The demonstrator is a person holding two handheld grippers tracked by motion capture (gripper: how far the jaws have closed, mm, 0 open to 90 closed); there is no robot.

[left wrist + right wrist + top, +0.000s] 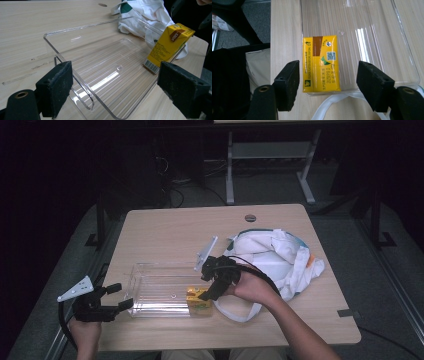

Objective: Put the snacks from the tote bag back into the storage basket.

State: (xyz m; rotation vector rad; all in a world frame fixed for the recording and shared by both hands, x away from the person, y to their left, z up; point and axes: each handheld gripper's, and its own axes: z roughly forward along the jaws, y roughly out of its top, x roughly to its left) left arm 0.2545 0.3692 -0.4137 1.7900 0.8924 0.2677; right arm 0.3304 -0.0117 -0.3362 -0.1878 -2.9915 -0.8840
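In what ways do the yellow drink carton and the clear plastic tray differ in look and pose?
The yellow drink carton is opaque and printed; the clear plastic tray is see-through and plain. The carton is small and leans tilted against the tray's wall; the tray is wide and lies flat on the table. Both are box-shaped with straight edges.

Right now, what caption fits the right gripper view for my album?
Open right gripper jaws above a yellow drink carton standing in a clear plastic tray.
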